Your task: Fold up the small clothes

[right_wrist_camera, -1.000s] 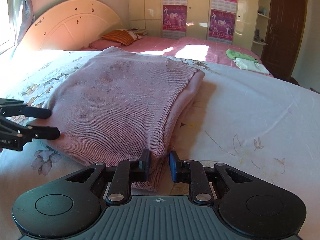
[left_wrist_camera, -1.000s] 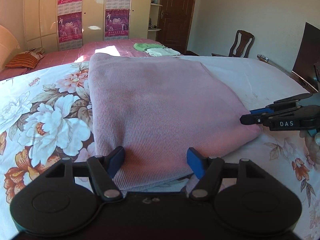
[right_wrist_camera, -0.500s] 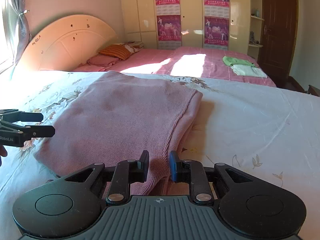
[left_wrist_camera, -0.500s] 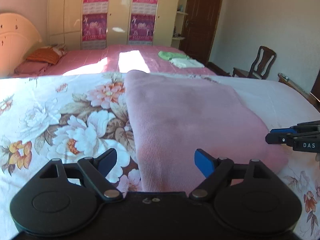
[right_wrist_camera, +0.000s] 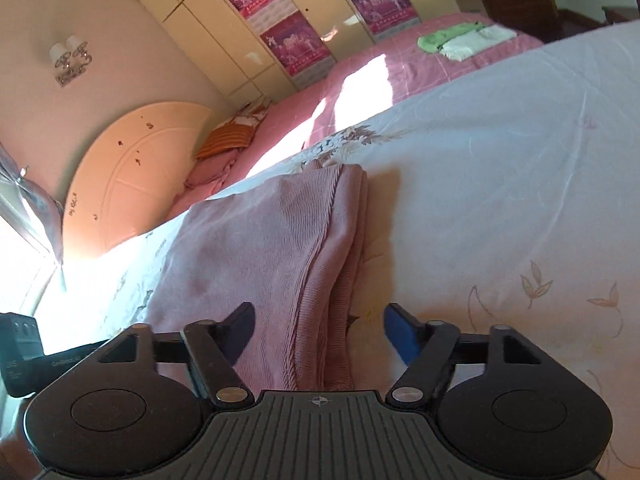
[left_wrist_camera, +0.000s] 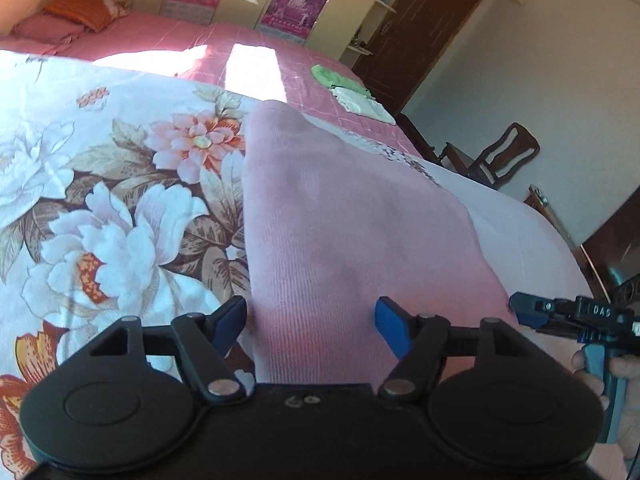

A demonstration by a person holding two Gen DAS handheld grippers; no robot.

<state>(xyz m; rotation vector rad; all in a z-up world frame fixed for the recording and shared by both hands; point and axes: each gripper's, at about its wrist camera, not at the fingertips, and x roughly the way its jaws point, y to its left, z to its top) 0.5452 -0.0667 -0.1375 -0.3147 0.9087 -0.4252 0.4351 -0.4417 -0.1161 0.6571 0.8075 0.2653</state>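
Observation:
A folded pink knitted garment lies on the floral bedsheet. My left gripper hangs over its near edge. The jaws are closing with the cloth between them, and the blue pads do not press on it. In the right wrist view the garment's layered folded edge runs between the fingers of my right gripper. Those jaws are opening, and the pads stand clear of the cloth on both sides. The right gripper also shows at the garment's right corner in the left wrist view, held by a hand.
A second bed with a pink cover stands behind, carrying a green cloth and a white cloth. An orange pillow and a headboard are at its head. A wooden chair and a dark door are to the right.
The right gripper, earlier shut on the garment's folded edge, has let go and spread its fingers. Both wrist views have tilted. The left gripper has shifted towards the garment's left edge.

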